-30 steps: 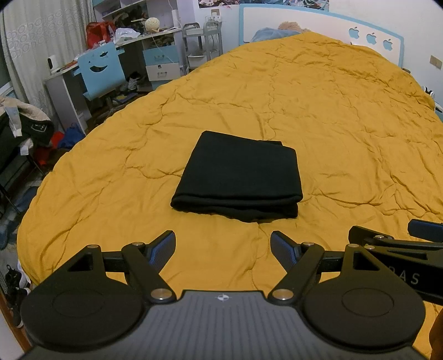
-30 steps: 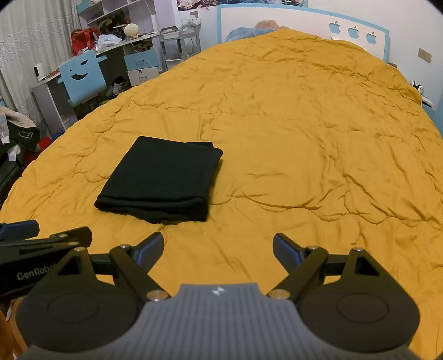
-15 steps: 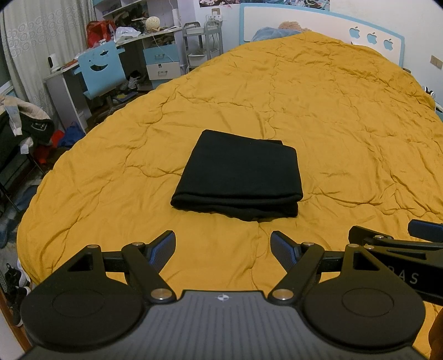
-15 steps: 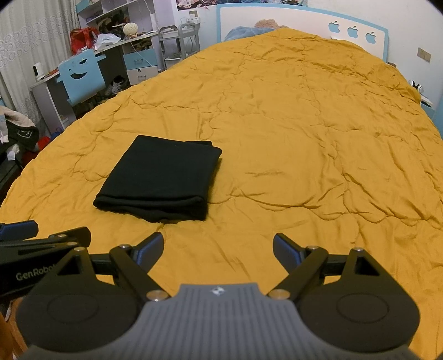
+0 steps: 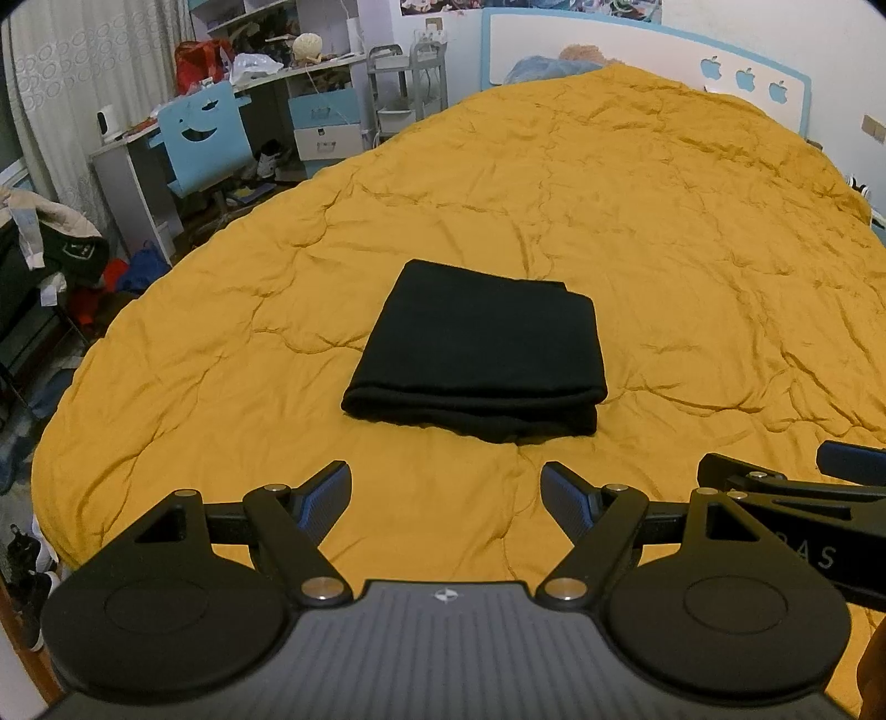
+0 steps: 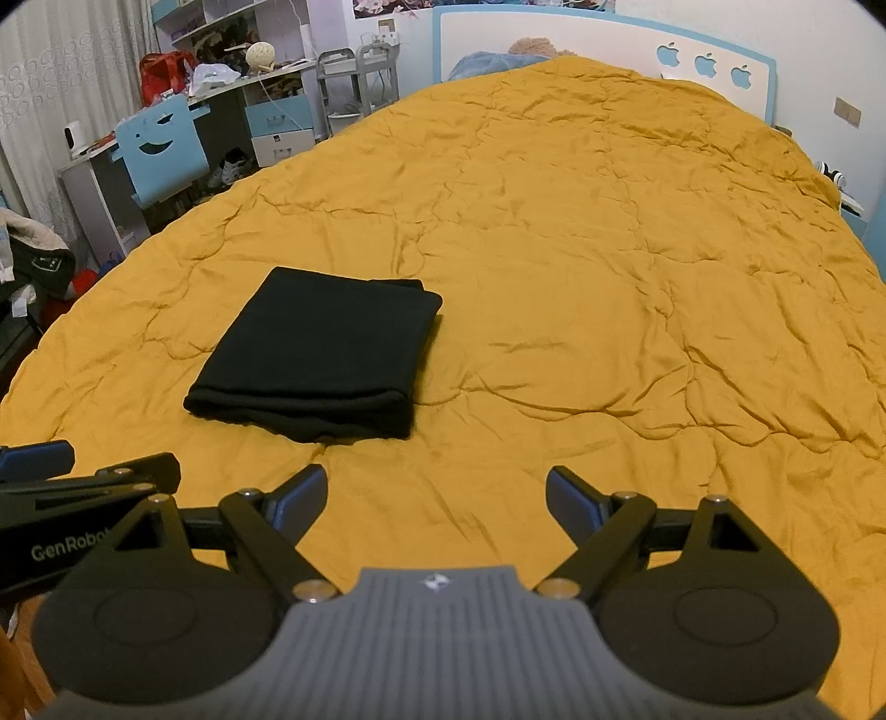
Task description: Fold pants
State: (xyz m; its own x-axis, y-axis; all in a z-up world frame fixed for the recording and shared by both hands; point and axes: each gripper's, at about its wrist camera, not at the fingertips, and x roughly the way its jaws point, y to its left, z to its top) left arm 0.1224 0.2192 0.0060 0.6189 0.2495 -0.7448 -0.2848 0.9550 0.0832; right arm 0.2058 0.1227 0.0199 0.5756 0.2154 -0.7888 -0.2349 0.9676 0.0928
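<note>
Left-wrist view was mostly filled by the yellow quilt (image 5: 637,232), which covered the whole bed up to the white headboard (image 5: 637,44) with its blue apple cut-outs. Off the bed's left edge you had a cluttered desk (image 5: 127,160) and a blue chair (image 5: 205,138) with a smiling face cut into its back. On the quilt, toward the near end, the black pants (image 5: 482,349) lay folded into a compact rectangle, the thick folded edge facing you; from the right-wrist camera they sat left of centre. Your left gripper (image 5: 446,493) hovered just short of that bundle, jaws spread wide with nothing between them, only quilt showing in the gap. Your right gripper (image 6: 437,493) was held alongside it to the right, likewise wide apart and empty, well clear of the pants. Each tool's black linkage poked into the edge of the other's picture.
</note>
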